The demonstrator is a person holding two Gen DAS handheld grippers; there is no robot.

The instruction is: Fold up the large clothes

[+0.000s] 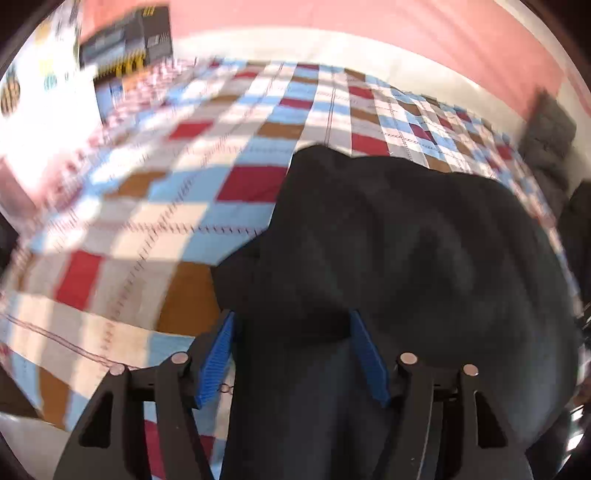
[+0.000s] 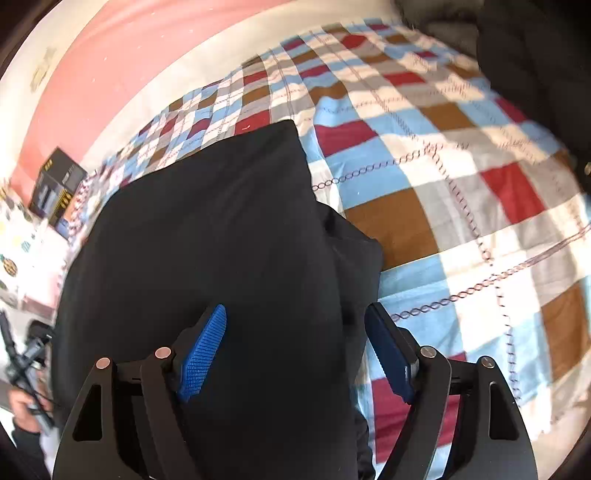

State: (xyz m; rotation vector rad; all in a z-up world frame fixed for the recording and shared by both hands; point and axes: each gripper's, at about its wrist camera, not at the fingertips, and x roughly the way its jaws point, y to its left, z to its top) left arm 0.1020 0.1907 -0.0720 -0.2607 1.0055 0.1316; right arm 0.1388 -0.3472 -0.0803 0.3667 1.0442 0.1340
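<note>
A black garment [image 1: 424,251] lies folded on a bed covered by a checked quilt [image 1: 207,206] of red, brown, light blue and white squares with stitched chain lines. In the left wrist view the garment fills the picture from the centre to about 4 o'clock, and a folded flap of it sticks out toward 9 o'clock. In the right wrist view the same garment [image 2: 207,229] takes up the centre and the 8 o'clock side, its far corner pointing to 12 o'clock.

The left hand-held gripper [image 1: 291,336] stands with its jaws wide apart; the dark cloth lies between the blue ribbed pads [image 1: 216,358], but the pads do not press on it. The right hand-held gripper [image 2: 295,332] is likewise spread open over the garment's right edge, one blue pad [image 2: 202,354] above the cloth, the other over the quilt just beside it.

A dark box [image 1: 129,44] with yellow and black hazard stripes sits at the bed's far edge, at 11 o'clock in the left view; its printing is too blurred to read. Behind the bed runs a pink wall [image 1: 369,22]. At 8 o'clock in the right view a person's hand [image 2: 22,406] holds a dark device.
</note>
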